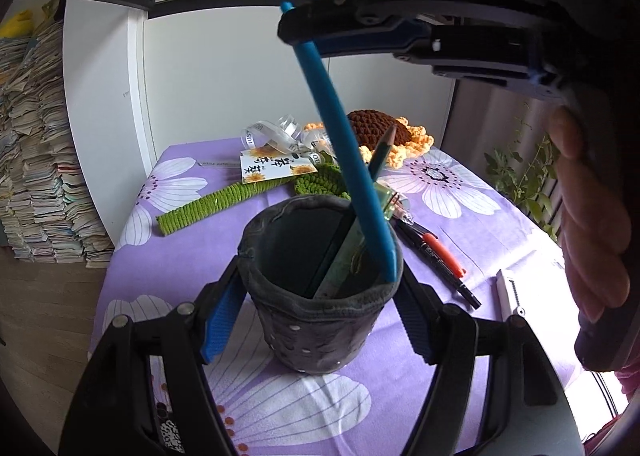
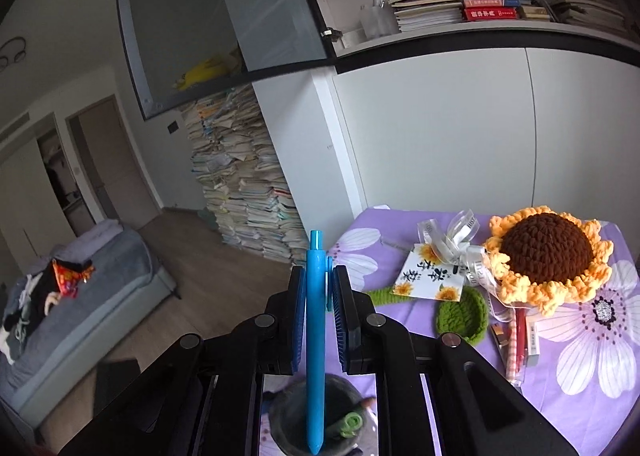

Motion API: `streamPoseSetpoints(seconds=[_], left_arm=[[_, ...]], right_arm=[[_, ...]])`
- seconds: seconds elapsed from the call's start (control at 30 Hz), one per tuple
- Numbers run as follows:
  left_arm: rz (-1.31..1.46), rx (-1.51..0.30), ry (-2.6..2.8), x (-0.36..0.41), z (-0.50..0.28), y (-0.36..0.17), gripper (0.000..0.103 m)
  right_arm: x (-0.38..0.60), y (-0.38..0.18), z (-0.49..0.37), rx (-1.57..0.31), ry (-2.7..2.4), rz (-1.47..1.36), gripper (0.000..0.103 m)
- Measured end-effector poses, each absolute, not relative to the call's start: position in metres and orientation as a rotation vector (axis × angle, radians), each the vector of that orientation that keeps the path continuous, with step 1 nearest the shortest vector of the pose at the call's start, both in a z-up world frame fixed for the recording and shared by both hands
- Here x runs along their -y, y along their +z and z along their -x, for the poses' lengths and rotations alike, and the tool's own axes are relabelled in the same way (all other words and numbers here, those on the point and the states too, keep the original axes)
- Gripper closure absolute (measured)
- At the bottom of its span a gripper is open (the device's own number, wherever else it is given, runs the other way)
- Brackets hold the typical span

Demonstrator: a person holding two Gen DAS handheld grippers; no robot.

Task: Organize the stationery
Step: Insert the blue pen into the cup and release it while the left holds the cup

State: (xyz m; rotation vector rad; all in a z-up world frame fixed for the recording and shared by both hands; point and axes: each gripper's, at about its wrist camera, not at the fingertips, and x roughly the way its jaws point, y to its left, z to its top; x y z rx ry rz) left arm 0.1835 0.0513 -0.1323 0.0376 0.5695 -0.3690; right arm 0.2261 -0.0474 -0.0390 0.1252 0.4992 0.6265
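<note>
Ribbon print is partly legible: "JUST". Right claw clamps the pen, tip in the cup gripped by the left claw.

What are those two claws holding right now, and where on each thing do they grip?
The right gripper pinches the blue pen near its upper, clicker end, tip down in the cup. The left gripper clamps the grey pen cup by its sides.

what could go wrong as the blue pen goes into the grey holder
The blue pen hangs tilted from the right gripper, its tip at the pen holder rim: it could catch there or slip outside. A pencil and ruler already crowd that side. The left gripper squeezes the soft holder, which could deform.
</note>
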Motion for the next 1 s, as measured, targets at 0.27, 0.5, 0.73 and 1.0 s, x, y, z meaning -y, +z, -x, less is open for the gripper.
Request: streamPoseSetpoints(seconds=[0.27,0.5,0.73,1.0], left_arm=[[-0.089,-0.557,-0.363,-0.038,-0.18,-0.133,0.033],[-0.049,-0.573,-0.359,-0.047,-0.18,-0.132,0.033],[-0.062,-0.57,-0.349,-0.044,-0.179,-0.134,0.033],[-0.073,-0.566,-0.329,-0.041,-0.179,-0.134,0.033]], right_arm=[[0.063,-0.03,-0.209,-0.395,0.583,-0.12,0.089],[0.046,-0.04,-0.216,-0.39,0.611,-0.104,0.089],[0.062,-0.054,-0.205,-0.5,0.592,-0.081,0.089],[0.066,-0.067,-0.188,-0.615,0.595,-0.014,0.089]])
